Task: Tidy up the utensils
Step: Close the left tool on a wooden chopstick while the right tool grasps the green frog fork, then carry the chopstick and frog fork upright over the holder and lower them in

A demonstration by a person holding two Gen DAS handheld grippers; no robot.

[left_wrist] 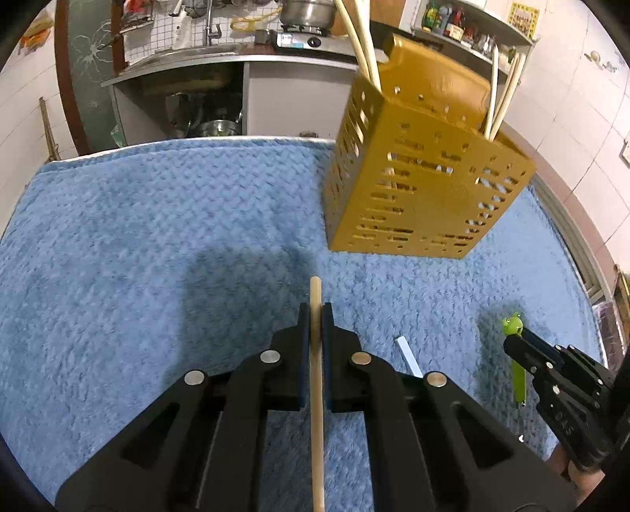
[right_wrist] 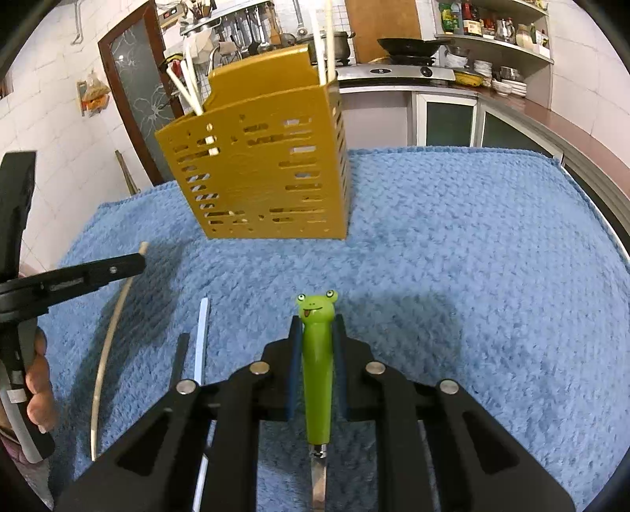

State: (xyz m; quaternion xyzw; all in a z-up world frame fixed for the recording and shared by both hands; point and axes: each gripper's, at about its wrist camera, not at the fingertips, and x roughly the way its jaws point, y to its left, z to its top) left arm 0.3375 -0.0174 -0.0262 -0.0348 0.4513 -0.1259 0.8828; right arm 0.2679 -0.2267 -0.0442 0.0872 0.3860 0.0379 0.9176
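Note:
A gold perforated utensil holder (left_wrist: 425,173) stands on the blue towel (left_wrist: 157,236) with several pale chopsticks (left_wrist: 364,43) sticking out; it also shows in the right wrist view (right_wrist: 264,165). My left gripper (left_wrist: 315,315) is shut on a wooden chopstick (left_wrist: 316,378), which also shows in the right wrist view (right_wrist: 108,342). My right gripper (right_wrist: 317,327) is shut on a green frog-handled utensil (right_wrist: 317,362), which also shows in the left wrist view (left_wrist: 516,354). A white chopstick (right_wrist: 201,338) lies on the towel between the grippers.
A dark utensil (right_wrist: 179,362) lies beside the white chopstick. Kitchen counter with sink (left_wrist: 189,55) and stove (right_wrist: 393,71) behind the table. Shelves with bottles (right_wrist: 492,23) at the right.

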